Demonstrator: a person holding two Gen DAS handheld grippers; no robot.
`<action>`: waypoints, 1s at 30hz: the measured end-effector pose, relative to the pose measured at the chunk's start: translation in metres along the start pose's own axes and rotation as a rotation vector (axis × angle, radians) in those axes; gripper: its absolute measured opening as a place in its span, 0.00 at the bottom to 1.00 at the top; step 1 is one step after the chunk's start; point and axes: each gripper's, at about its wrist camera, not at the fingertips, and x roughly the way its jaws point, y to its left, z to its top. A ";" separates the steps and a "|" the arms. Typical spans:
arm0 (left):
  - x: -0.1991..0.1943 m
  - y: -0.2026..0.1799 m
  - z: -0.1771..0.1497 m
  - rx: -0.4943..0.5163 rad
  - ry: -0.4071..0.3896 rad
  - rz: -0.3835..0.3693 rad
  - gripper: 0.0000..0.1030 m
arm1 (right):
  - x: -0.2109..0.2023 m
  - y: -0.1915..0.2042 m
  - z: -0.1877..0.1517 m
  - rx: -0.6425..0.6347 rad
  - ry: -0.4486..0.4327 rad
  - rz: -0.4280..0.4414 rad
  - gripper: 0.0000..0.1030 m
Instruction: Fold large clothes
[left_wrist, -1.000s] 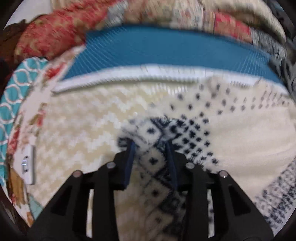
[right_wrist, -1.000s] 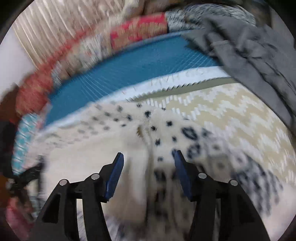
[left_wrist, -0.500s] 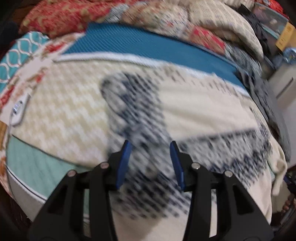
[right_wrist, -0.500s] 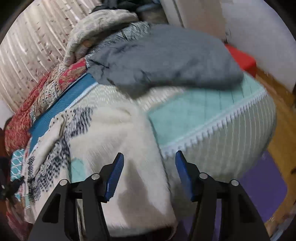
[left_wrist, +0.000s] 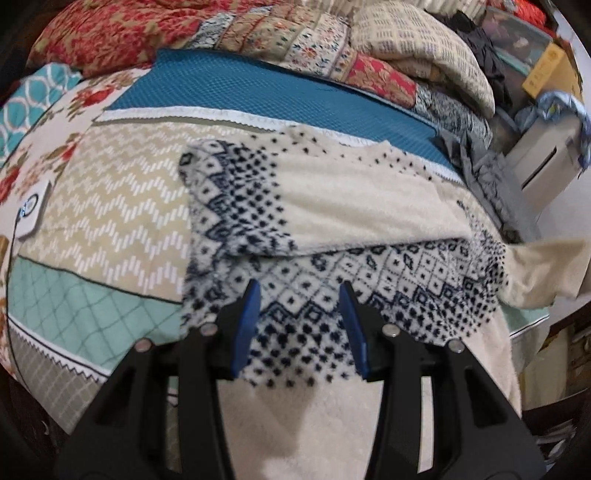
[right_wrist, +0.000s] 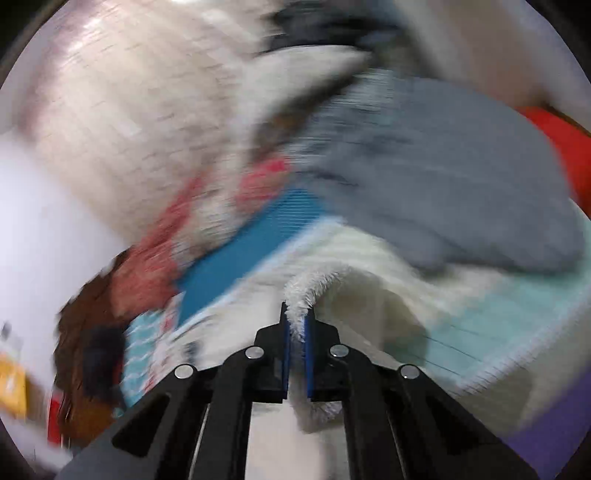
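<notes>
A cream fleece sweater with a navy diamond pattern (left_wrist: 369, 229) lies spread on the bed, one sleeve folded across its body. My left gripper (left_wrist: 299, 295) is open and empty, just above the sweater's patterned lower part. In the right wrist view, which is motion-blurred, my right gripper (right_wrist: 296, 317) is shut on a cream edge of the sweater (right_wrist: 306, 291) and holds it lifted off the bed.
The bed carries a patchwork quilt (left_wrist: 110, 206) with teal, beige and mint bands. Bunched floral quilts and pillows (left_wrist: 258, 33) line the far side. A grey garment (right_wrist: 443, 177) lies on the bed to the right. A white tag or device (left_wrist: 31, 210) lies at left.
My right gripper has closed on the sweater's cream edge and swung with it. My left gripper stays open and has pulled back a little; the sleeve now lies folded across the body.
</notes>
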 end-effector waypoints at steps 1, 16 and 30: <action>-0.002 0.004 -0.001 -0.011 -0.002 -0.006 0.41 | 0.016 0.030 0.010 -0.057 0.026 0.037 0.34; -0.028 0.111 -0.010 -0.255 -0.049 0.038 0.41 | 0.411 0.297 -0.160 -0.686 0.551 0.018 0.42; 0.014 0.075 0.040 -0.139 -0.043 0.000 0.55 | 0.295 0.155 -0.071 -0.485 0.199 -0.073 0.76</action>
